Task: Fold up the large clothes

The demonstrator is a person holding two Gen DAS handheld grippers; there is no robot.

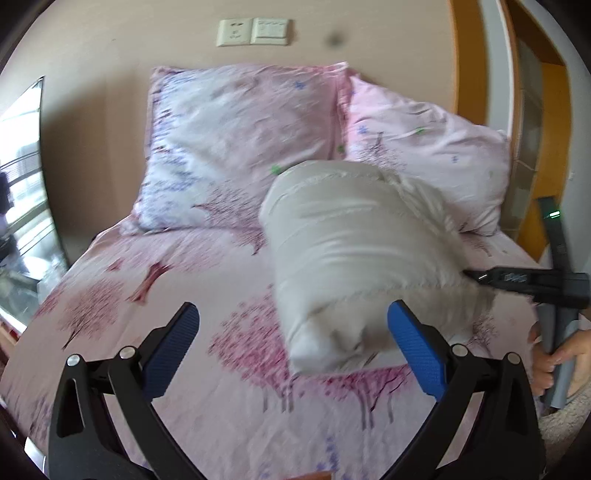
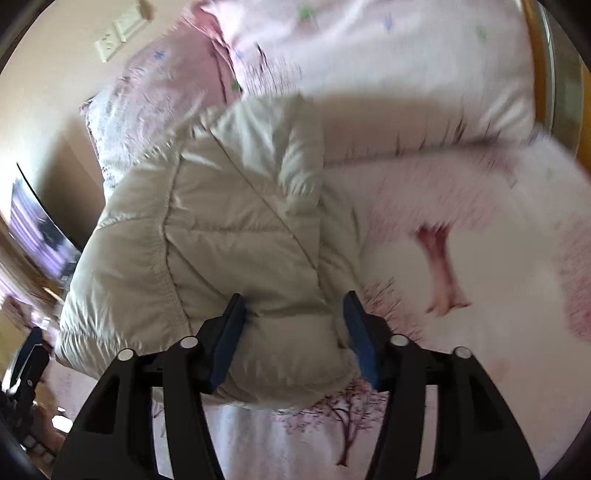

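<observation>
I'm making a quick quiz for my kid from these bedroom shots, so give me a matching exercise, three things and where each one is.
Things:
1. puffy cream jacket
2. pillows
3. wall socket

Places:
A. propped against the wall at the head of the bed
B. on the wall above the bed
C. folded in a bundle on the pink tree-print sheet

Pairs: 1-C, 2-A, 3-B

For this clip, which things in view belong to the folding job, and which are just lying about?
Job:
- cream puffer jacket, bundled up on the bed
- left tool, open, holding nothing
- right tool, jaws apart astride the jacket's near edge

Lying about:
- two floral pillows
- pink tree-print bedsheet
- wall switch and socket
</observation>
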